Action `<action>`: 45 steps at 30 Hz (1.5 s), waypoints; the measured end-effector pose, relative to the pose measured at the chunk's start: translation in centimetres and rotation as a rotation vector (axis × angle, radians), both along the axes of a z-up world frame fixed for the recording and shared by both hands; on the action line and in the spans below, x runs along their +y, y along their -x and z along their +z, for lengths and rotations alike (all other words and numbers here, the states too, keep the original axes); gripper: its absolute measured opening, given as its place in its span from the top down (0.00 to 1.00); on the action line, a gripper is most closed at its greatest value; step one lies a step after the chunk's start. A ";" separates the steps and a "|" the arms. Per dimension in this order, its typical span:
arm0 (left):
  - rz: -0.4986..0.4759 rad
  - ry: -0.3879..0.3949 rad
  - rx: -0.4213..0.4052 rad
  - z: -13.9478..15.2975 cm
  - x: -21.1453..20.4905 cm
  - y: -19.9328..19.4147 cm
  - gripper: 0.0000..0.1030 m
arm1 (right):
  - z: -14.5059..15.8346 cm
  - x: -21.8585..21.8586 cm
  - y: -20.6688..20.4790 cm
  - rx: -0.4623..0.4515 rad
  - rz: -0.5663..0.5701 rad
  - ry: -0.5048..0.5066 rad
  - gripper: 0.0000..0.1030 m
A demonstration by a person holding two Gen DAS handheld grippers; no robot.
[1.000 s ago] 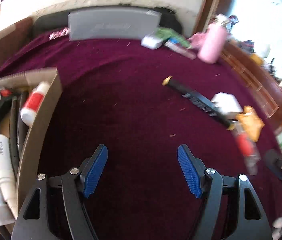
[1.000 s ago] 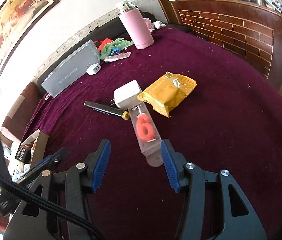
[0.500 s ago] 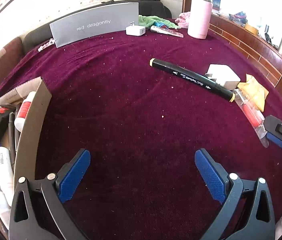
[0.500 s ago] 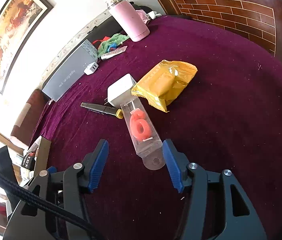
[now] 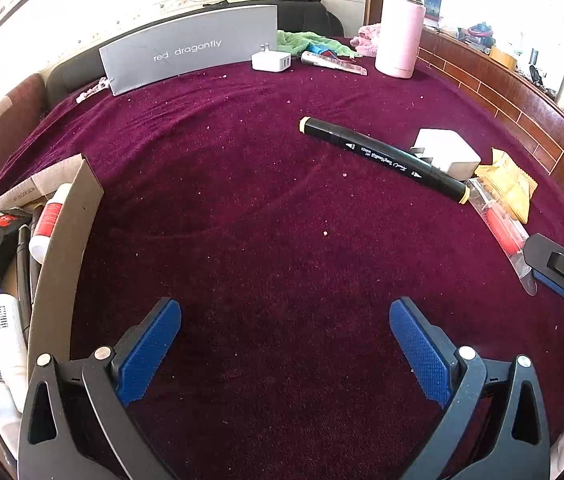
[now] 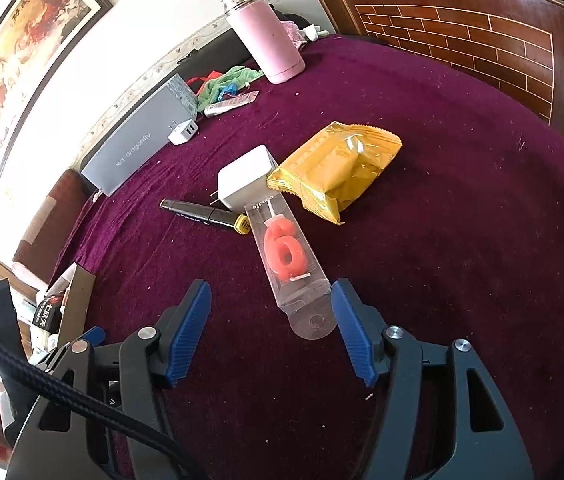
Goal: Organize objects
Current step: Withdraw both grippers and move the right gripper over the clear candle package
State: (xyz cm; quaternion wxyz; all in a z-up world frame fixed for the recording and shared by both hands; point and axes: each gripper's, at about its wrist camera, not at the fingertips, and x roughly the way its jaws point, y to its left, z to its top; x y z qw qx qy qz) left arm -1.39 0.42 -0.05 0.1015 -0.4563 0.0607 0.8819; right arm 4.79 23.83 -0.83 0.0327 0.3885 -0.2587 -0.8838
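- The tabletop (image 5: 242, 208), under maroon cloth, carries everything.
- A cardboard box (image 5: 66, 248) at the near left holds tubes and a black carton.
- The left gripper (image 5: 284, 344) hovers over bare cloth, fingers wide, holding nothing.
- The right gripper (image 6: 272, 332) has its fingers wide on either side of the near end of the candle pack (image 6: 288, 260); contact cannot be told.
- The yellow snack packet (image 6: 334, 168), white charger (image 6: 246, 180) and black marker (image 6: 202, 214) lie just beyond the pack.
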 end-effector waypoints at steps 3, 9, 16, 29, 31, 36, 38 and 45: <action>0.000 0.000 0.000 0.0 0.0 -0.1 0.02 | 0.0 -0.1 0.0 0.000 0.000 0.000 0.39; 0.000 0.000 0.000 -0.1 0.1 -0.1 0.02 | 0.0 -0.2 0.1 0.000 0.002 -0.002 0.38; 0.001 0.000 0.000 0.0 0.1 0.0 0.02 | 0.0 -0.1 0.1 0.003 0.001 0.006 0.38; 0.001 0.000 0.000 0.0 0.1 0.0 0.02 | 0.0 0.0 0.1 0.007 0.008 0.013 0.35; 0.001 0.000 0.000 0.0 0.1 0.0 0.02 | 0.0 0.0 0.1 0.008 0.010 0.015 0.34; 0.001 0.000 -0.001 0.1 0.0 0.0 0.02 | 0.0 -0.1 0.2 0.010 0.015 0.015 0.32; 0.002 0.000 -0.001 0.1 0.0 0.0 0.02 | 0.0 -0.1 0.2 0.010 0.017 0.014 0.31; 0.001 0.000 -0.001 0.1 0.1 0.1 0.02 | 0.0 -0.1 0.1 0.012 0.022 0.015 0.29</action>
